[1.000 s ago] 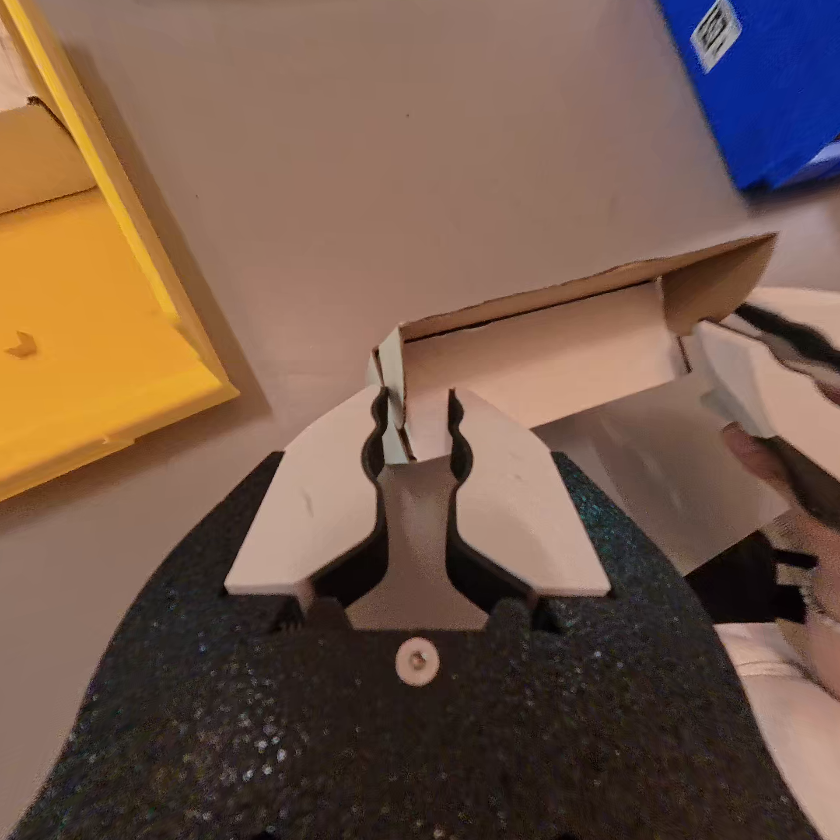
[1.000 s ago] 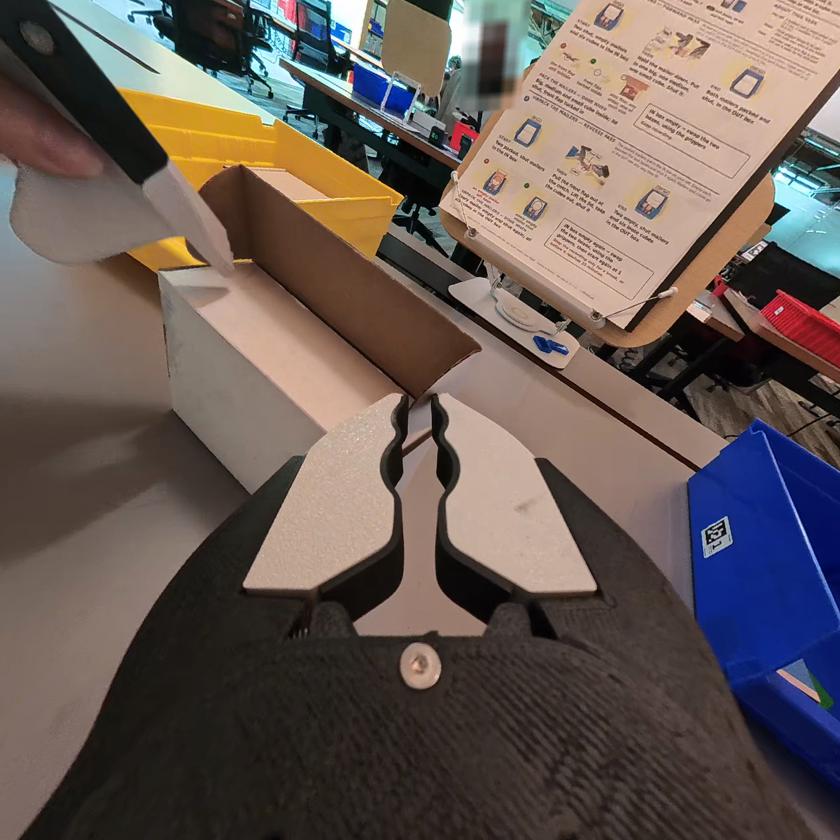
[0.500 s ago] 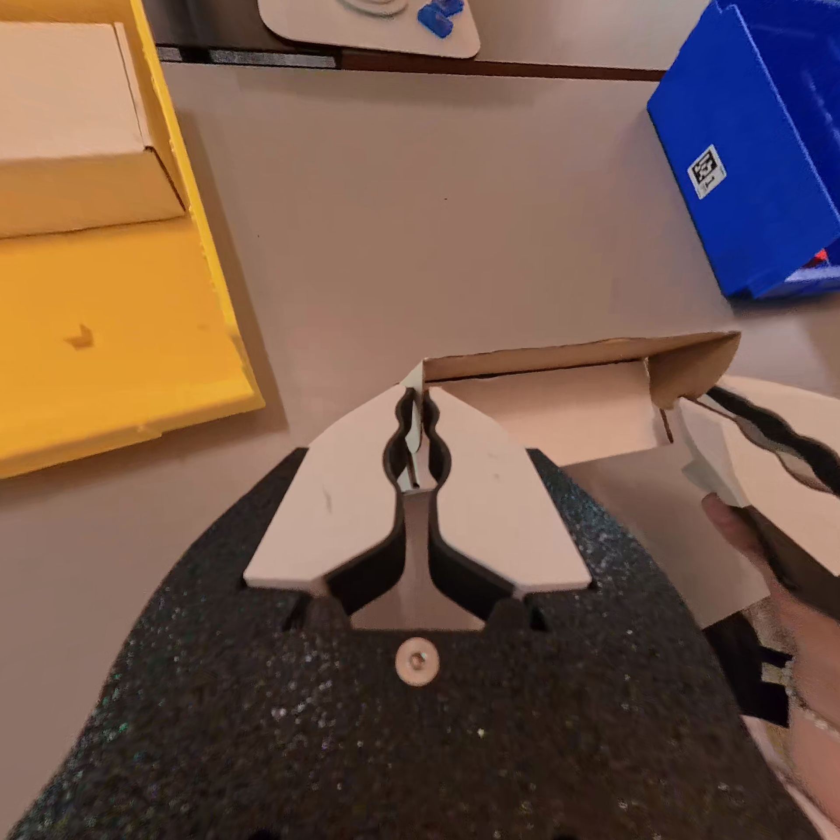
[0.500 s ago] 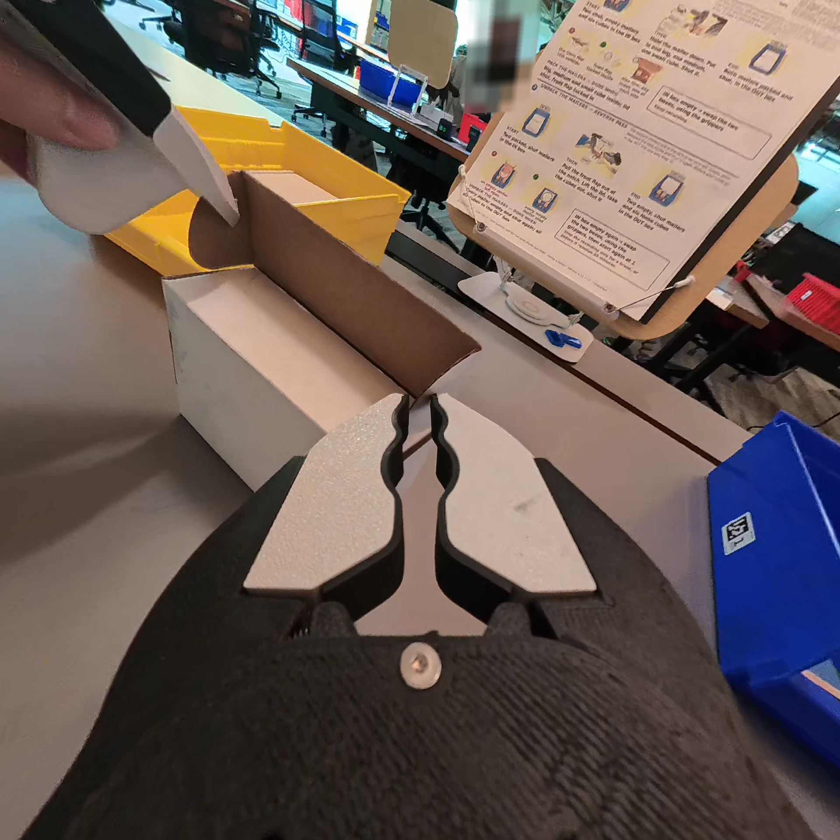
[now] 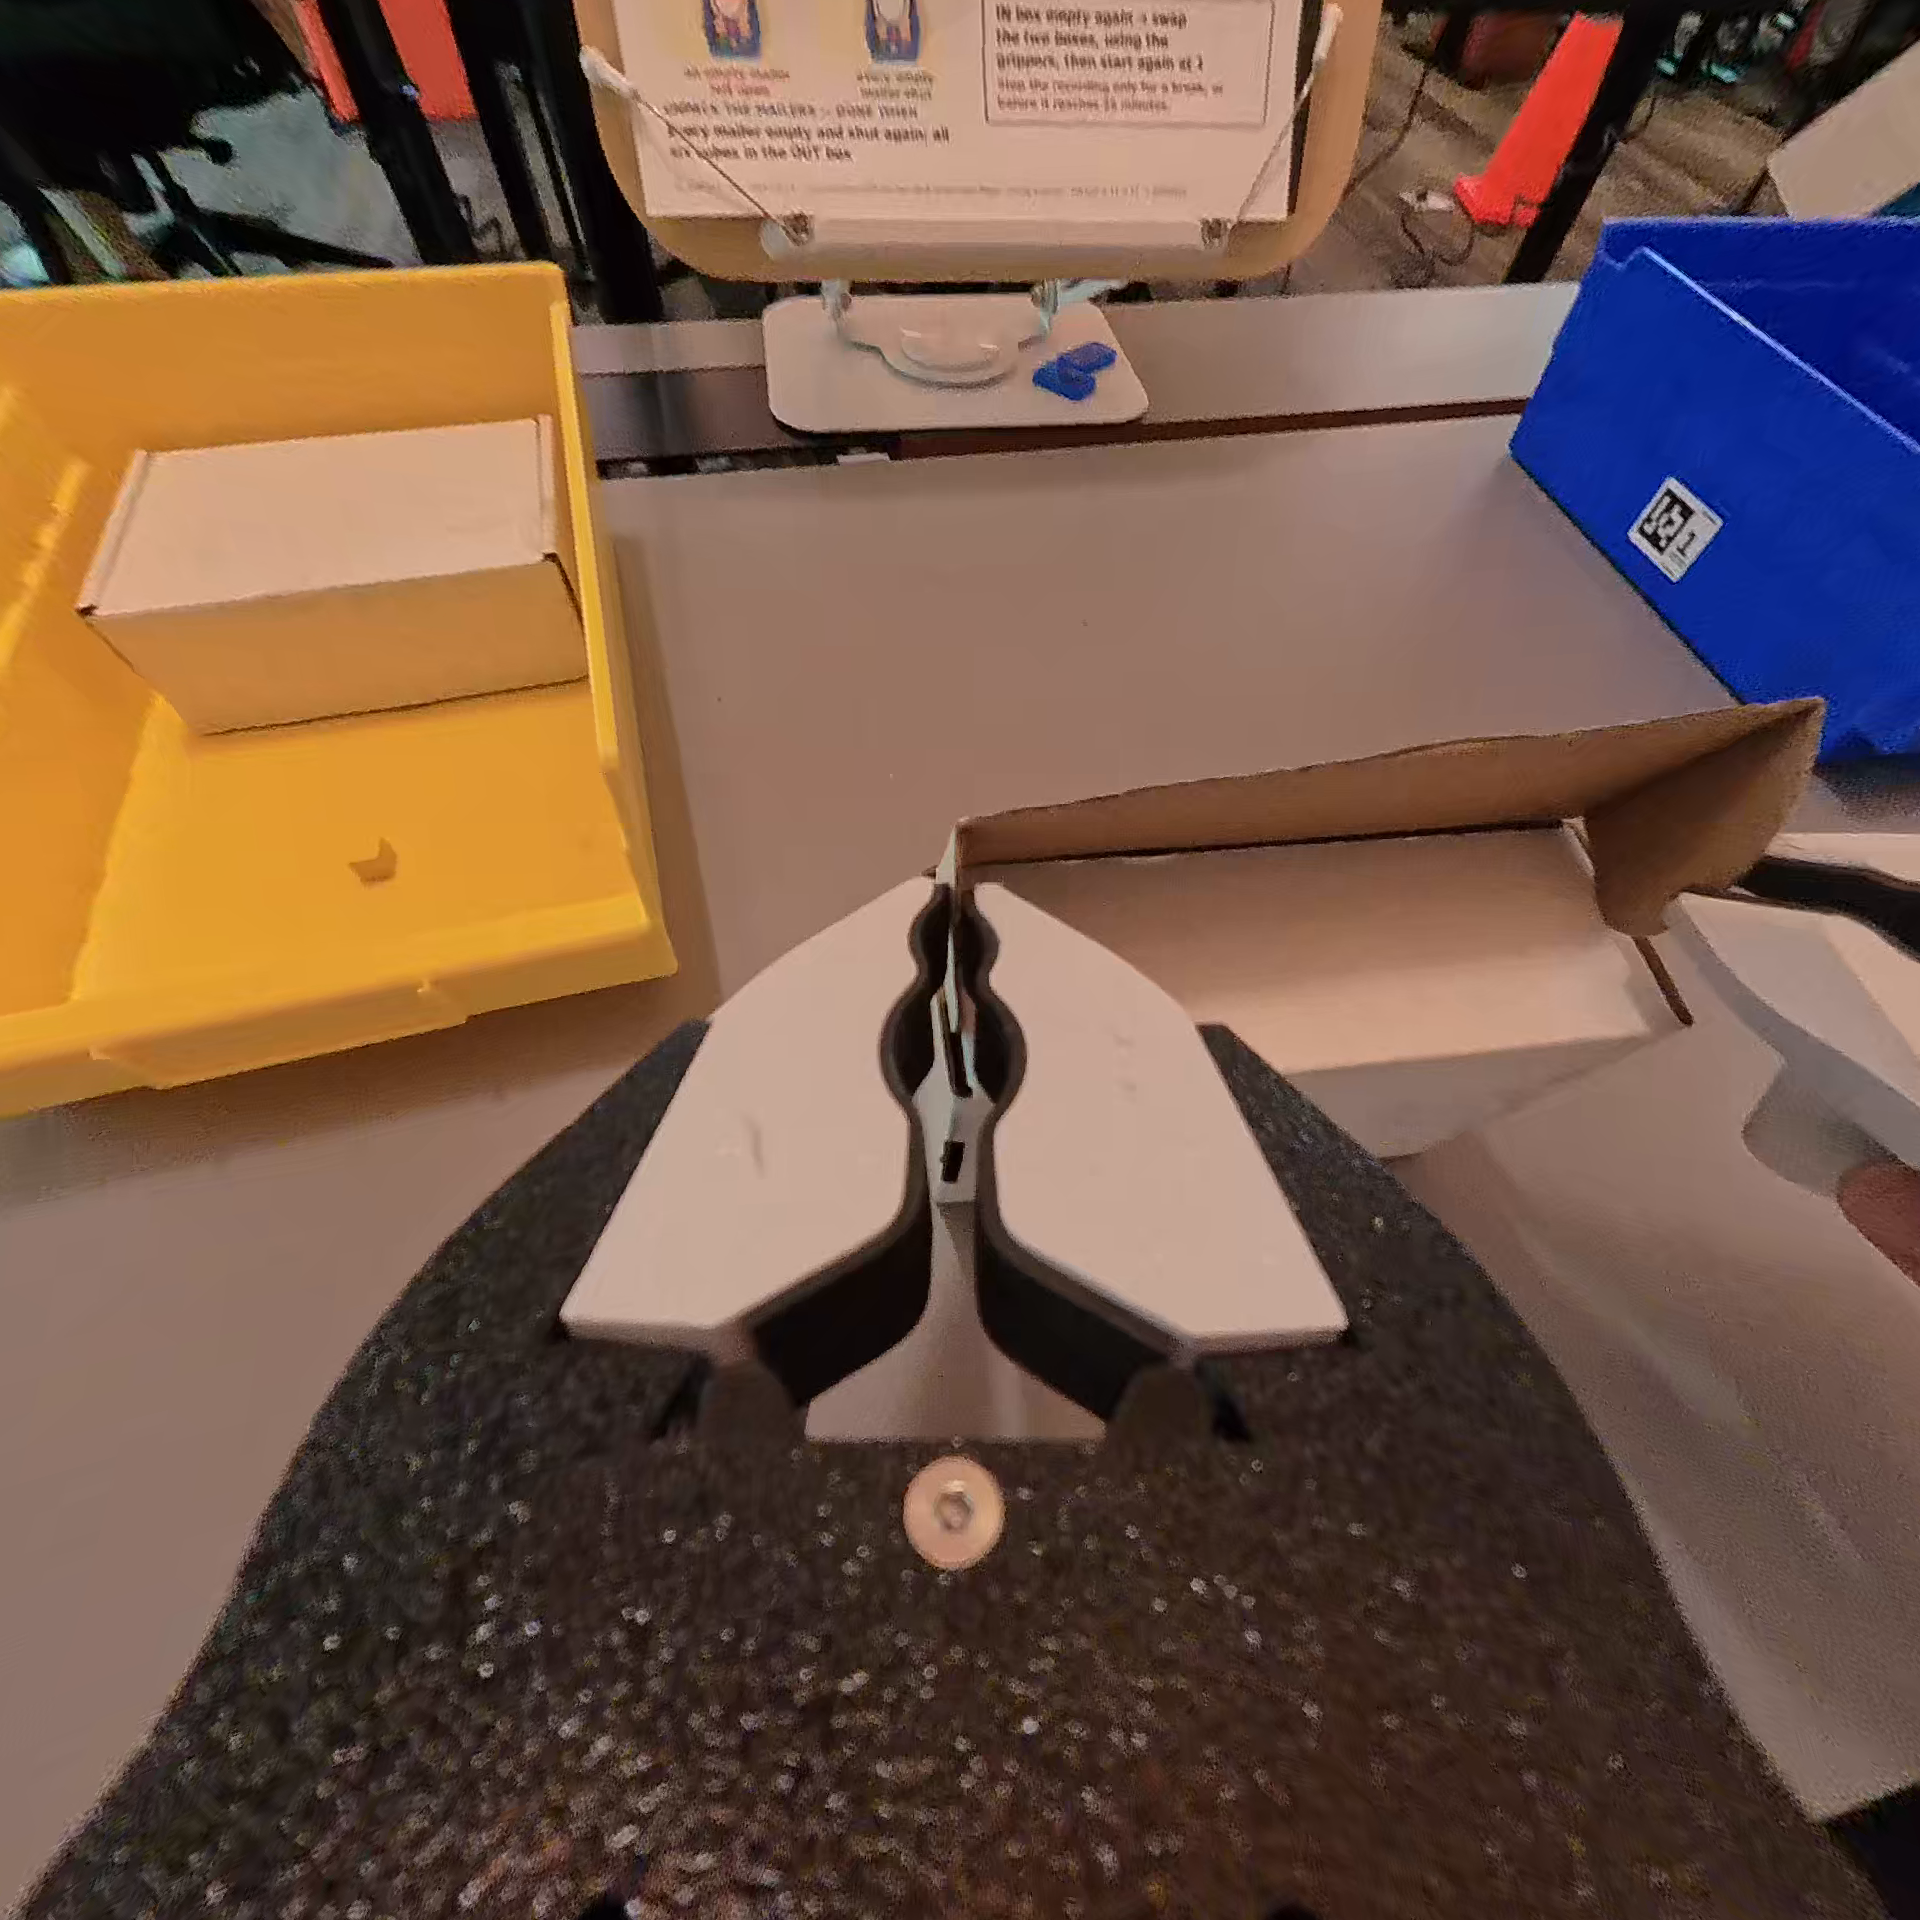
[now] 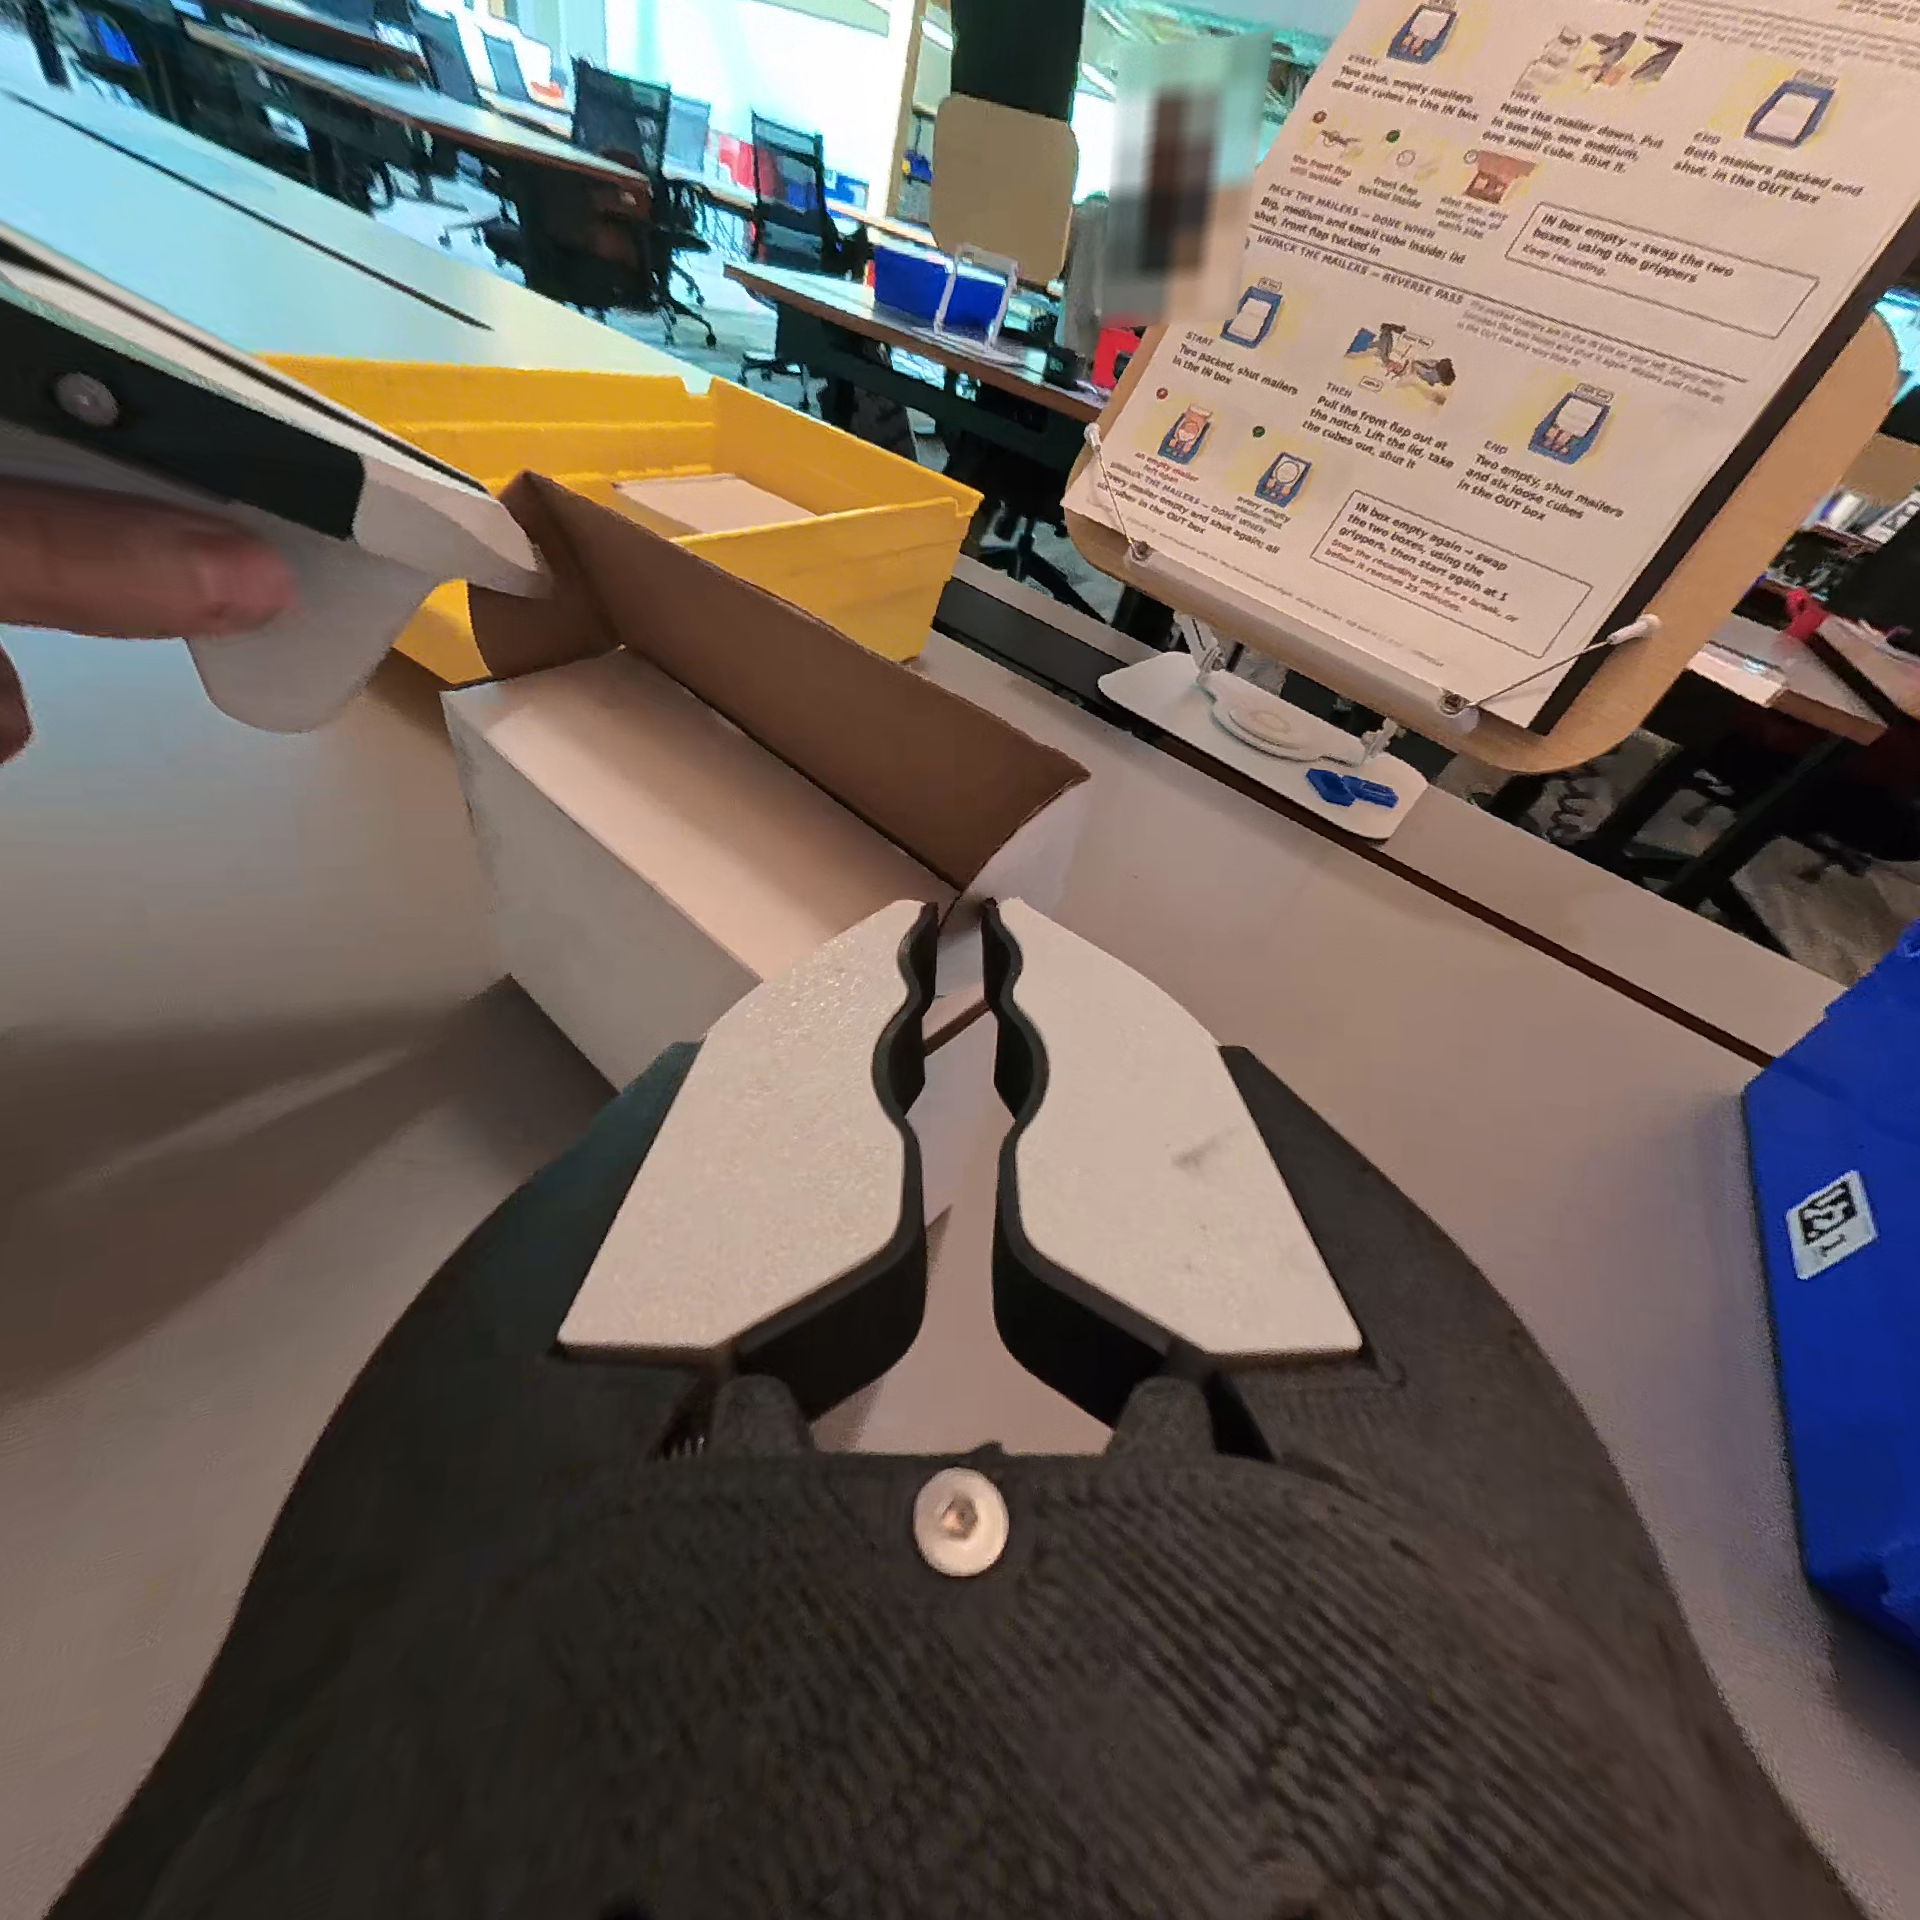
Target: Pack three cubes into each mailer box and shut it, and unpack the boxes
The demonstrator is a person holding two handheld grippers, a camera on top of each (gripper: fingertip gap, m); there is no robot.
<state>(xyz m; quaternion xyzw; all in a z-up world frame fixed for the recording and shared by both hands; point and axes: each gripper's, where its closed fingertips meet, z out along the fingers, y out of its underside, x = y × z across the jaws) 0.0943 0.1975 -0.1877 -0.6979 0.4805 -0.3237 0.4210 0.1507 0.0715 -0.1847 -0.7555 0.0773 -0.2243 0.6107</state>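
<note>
Left wrist view showed the left gripper [image 5: 954,914] pinching the left-end side flap of the white cardboard mailer box [image 5: 1320,935] on the grey table [image 5: 1039,623], its long axis running rightward toward the nearly closed right gripper [image 6: 958,920].

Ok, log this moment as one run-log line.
left gripper: shut on mailer box side flap | right gripper: shut on opposite flap | lid: raised | second mailer box: shut, in yellow bin

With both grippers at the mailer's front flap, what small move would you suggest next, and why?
Probably lift the flap up and back: the left gripper pinches its corner tab, the right gripper sits at the other corner, and the mailer box is still shut.
</note>
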